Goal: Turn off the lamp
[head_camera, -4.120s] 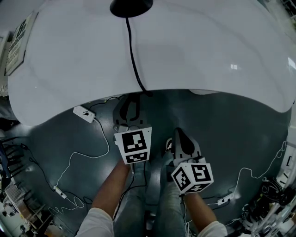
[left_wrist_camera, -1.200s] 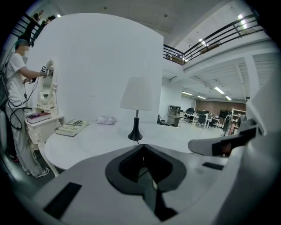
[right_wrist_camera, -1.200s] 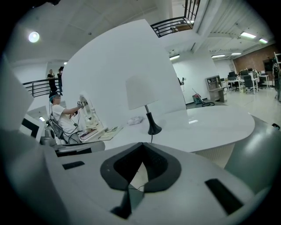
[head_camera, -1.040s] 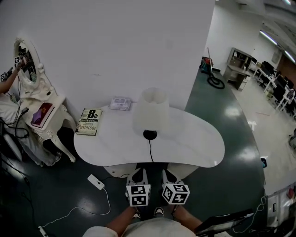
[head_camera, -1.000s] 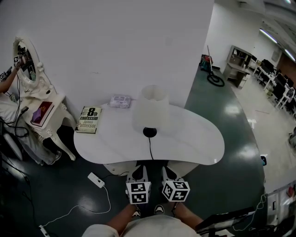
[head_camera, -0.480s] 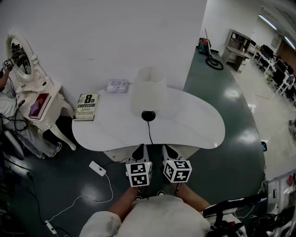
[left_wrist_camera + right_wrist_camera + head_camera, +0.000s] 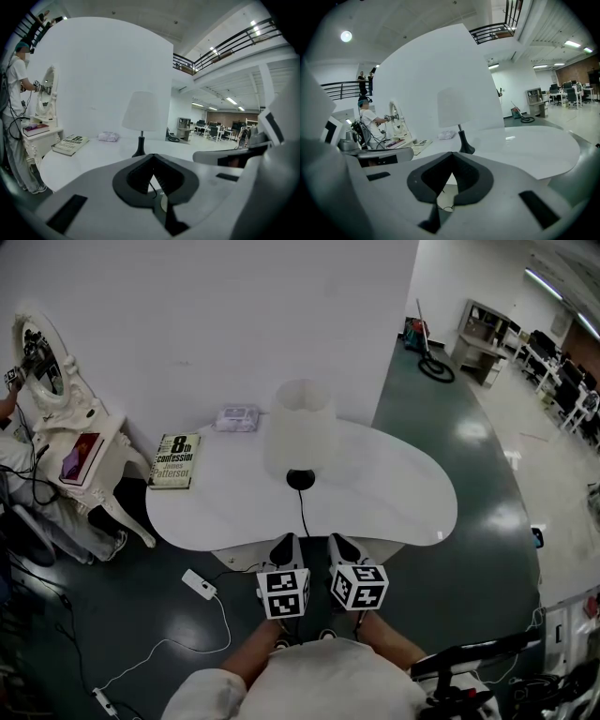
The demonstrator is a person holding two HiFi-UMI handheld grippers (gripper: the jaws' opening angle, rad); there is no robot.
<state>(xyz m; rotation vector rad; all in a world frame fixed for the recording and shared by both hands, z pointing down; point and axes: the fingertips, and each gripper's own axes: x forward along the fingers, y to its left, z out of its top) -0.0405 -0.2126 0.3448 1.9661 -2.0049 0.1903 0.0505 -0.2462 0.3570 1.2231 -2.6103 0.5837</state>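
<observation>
**A:** What could go wrong from here?

**B:** Taking it from the left, the paperback book [image 7: 175, 461] lies at the left edge of the white curved tabletop [image 7: 394, 493]. The small white wrapped packet [image 7: 236, 418] sits at the back edge. Both are well apart from the grippers, so I see little risk there. The worry is the table lamp with the white shade and black base [image 7: 300, 432], standing upright near the middle of the tabletop. Its thin black cord [image 7: 303, 512] runs from the base over the near edge, between the two grippers. I judge that a snag on that cord would drag or tip the lamp.

**A:** Is the lamp off?

**B:** The shade shows no glow that I can see, but in this bright room I cannot be sure. No switch is visible.

**A:** And the grippers?

**B:** The left gripper [image 7: 286, 542] hangs just off the near edge, its jaws closed tip to tip with nothing between them. The right gripper [image 7: 337, 542], just beside it, is likewise closed and empty. Neither appears to touch the cord, the lamp or the tabletop.
</observation>
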